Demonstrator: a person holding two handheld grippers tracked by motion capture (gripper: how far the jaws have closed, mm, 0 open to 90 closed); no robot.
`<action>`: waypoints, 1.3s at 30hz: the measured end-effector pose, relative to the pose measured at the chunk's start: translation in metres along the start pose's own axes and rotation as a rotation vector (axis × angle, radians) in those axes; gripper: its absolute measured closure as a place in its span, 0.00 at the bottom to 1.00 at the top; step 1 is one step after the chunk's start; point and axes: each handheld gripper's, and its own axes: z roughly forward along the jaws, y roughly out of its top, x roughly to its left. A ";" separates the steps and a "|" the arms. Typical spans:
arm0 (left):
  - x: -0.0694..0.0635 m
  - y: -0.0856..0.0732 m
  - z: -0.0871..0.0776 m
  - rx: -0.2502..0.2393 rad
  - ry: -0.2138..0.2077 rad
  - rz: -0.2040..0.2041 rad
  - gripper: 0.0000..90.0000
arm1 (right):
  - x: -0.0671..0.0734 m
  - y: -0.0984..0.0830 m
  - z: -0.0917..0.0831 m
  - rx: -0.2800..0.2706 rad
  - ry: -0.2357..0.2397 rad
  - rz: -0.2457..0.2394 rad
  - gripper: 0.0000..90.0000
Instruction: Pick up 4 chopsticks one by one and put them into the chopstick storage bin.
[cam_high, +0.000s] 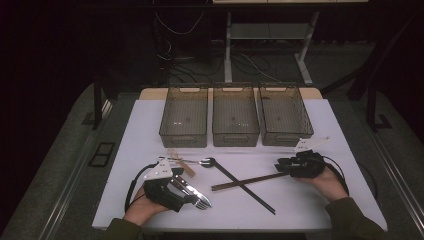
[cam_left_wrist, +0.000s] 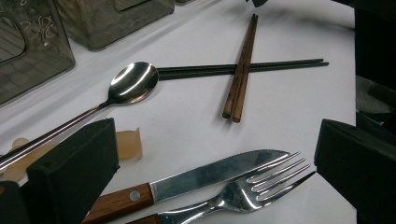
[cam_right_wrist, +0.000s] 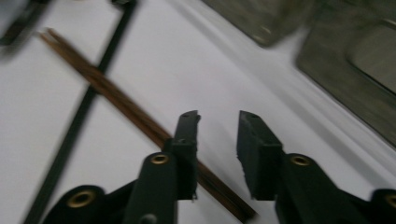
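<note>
Work in hand: you appear to be sorting cutlery from the table (cam_high: 125, 150) into the three bins at the far edge; this is a judgement from the layout.
Bins: the left bin (cam_high: 183, 116), middle bin (cam_high: 235, 116) and right bin (cam_high: 285, 115) stand side by side, and as far as the high view shows, nothing lies in any of them yet.
Done so far: nothing is sorted; every piece lies on the table.
Right gripper (cam_right_wrist: 218, 126): your jaws are parted with nothing between the pads. The brown chopsticks (cam_right_wrist: 116, 105) pass under the left jaw rather than through the gap, so you are not gripping them.
Brown chopsticks, place: they lie near the middle-right of the table, crossing over the black chopsticks (cam_left_wrist: 243, 68), with one end at your right gripper.
Left gripper (cam_left_wrist: 210, 154): your jaws stand wide apart over the near-left corner, holding nothing; the knife (cam_left_wrist: 205, 175) and fork (cam_left_wrist: 243, 193) lie side by side on the table between them.
Spoon (cam_left_wrist: 133, 83): it rests left of centre, its bowl touching the black chopsticks' end; a pale small piece (cam_left_wrist: 127, 143) lies beside its handle.
Left to do: all of it, by my reading: chopsticks, spoon, knife and fork must each go into a bin.
</note>
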 end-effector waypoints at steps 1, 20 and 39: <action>0.000 0.000 0.000 -0.002 0.000 0.000 0.00 | 0.002 0.002 0.002 -0.006 0.027 -0.018 0.72; 0.000 0.000 0.001 0.005 -0.004 0.000 0.00 | 0.034 0.014 0.047 0.084 0.168 -0.185 0.66; 0.000 0.000 0.001 0.001 -0.003 -0.001 0.00 | 0.035 0.012 0.046 0.118 0.134 -0.261 0.77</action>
